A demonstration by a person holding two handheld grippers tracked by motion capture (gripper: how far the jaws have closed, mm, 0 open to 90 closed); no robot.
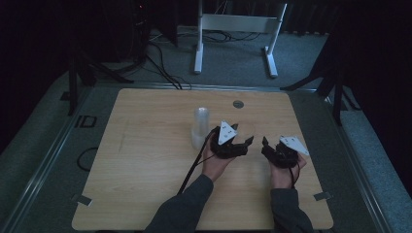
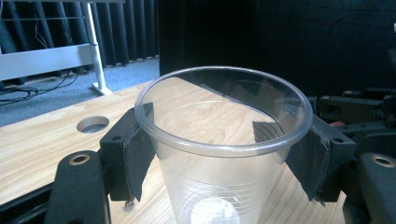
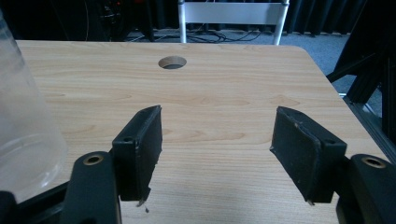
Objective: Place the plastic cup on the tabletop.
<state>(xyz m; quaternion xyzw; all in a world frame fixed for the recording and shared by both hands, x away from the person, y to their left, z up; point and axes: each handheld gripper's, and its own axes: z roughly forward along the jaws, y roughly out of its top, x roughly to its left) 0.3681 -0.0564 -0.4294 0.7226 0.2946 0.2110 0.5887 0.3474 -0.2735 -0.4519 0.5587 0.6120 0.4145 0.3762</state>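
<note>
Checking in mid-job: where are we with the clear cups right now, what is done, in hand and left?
Done: the left tool is shut on a single clear cup, pads just under its rim, upright, apart from the stack of cups at mid-table. In hand: that cup only; the right tool is open with bare table between its pads. Left: probably placing this cup and separating the rest of the stack.

Clear ribbed cup [image 2: 224,154], black claw pads [image 2: 135,154], pale wood-grain table [image 3: 224,93]
</note>
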